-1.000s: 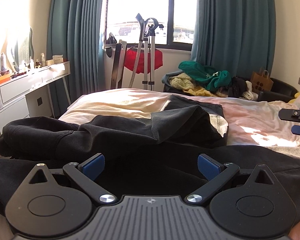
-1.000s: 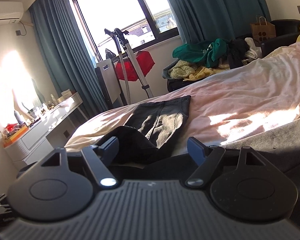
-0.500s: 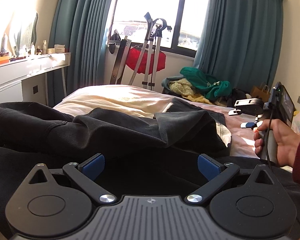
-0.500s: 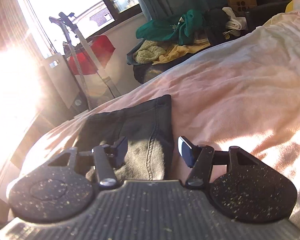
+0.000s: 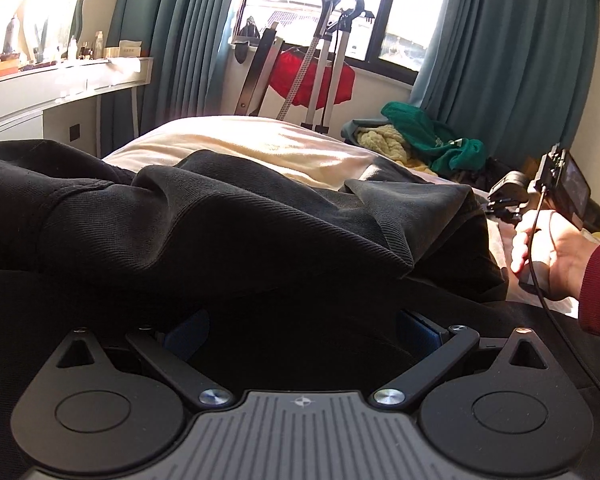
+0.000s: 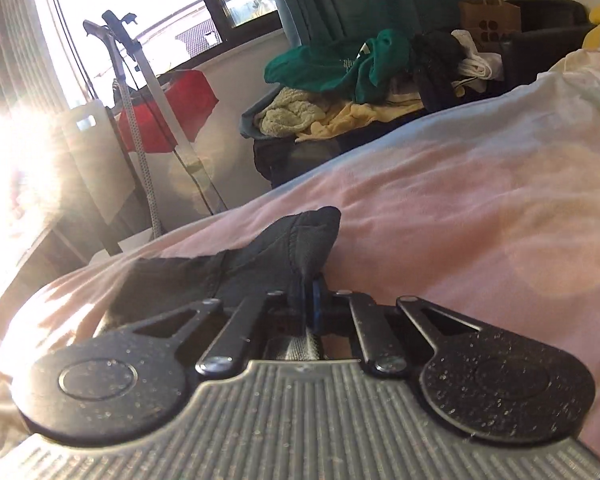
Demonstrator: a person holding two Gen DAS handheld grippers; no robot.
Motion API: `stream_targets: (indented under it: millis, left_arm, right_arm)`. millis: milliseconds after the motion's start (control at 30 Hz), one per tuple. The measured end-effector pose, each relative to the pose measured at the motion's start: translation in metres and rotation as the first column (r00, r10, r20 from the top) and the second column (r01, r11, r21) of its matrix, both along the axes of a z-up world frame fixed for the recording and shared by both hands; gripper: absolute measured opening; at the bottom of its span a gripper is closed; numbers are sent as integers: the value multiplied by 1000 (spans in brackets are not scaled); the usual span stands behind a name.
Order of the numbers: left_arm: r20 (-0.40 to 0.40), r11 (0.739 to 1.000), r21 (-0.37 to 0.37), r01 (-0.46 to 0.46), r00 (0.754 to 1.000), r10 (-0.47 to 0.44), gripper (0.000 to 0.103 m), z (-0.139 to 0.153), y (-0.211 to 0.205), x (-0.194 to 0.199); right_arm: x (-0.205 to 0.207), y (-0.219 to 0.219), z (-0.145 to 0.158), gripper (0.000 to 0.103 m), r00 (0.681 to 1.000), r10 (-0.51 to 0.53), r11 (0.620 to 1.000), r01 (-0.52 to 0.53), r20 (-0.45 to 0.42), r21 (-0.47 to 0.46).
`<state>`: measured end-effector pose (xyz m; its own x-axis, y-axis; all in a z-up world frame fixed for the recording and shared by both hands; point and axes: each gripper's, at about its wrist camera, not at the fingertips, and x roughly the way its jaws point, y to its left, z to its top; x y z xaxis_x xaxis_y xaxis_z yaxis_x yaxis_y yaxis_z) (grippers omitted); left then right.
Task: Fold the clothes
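Observation:
A dark grey pair of trousers (image 5: 228, 224) lies rumpled across the bed (image 5: 260, 140). My left gripper (image 5: 300, 330) is open, its blue pads wide apart and pushed low into the dark cloth. My right gripper (image 6: 309, 300) is shut on the hem of a trouser leg (image 6: 296, 236), which bunches up between the pads on the pink sheet (image 6: 480, 208). In the left wrist view the right gripper (image 5: 512, 196) shows at the far right, held by a hand in a red sleeve (image 5: 560, 256).
A pile of green, yellow and white clothes (image 6: 364, 72) lies on a seat past the bed's far side. A garment steamer stand (image 5: 328, 52) with a red cloth is under the window. A white dresser (image 5: 60, 92) stands left. A paper bag (image 6: 488, 12) is back right.
My right gripper has moved onto the trouser leg hem and closed on it. My left gripper has sunk lower into the dark cloth, still open.

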<state>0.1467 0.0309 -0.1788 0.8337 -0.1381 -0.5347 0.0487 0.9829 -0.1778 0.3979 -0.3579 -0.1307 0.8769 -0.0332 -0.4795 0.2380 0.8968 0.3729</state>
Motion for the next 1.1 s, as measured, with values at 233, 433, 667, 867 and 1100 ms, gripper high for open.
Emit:
stream_targets:
  millis: [233,433,667,867,1100]
  left_arm:
    - [14,1000,3,5,1000,-6,101,9,1,-12]
    - [22,1000,20,14,1000,-15,101,15,-6,-21]
    - [13,999,31,18,1000,-18,101,15,-13,-17]
    - [-20,999,-48,-5,1000,4,101,12,-1,-10]
    - [-25,978,-204,-46,999,42,101,16,24,-6]
  right_arm:
    - [-44,-46,81,5,973,-168,982,179,156,-56]
    - [-105,-131,95,5,936,-283,949,305,211,-79]
    - [-182,-195,-2,5,899,-433,901,433,67,14]
    - [-237,-198,-73,5,865,-501,852,489,19,188]
    - [-268,-192,-43,6,825,-556,813,512,105,278]
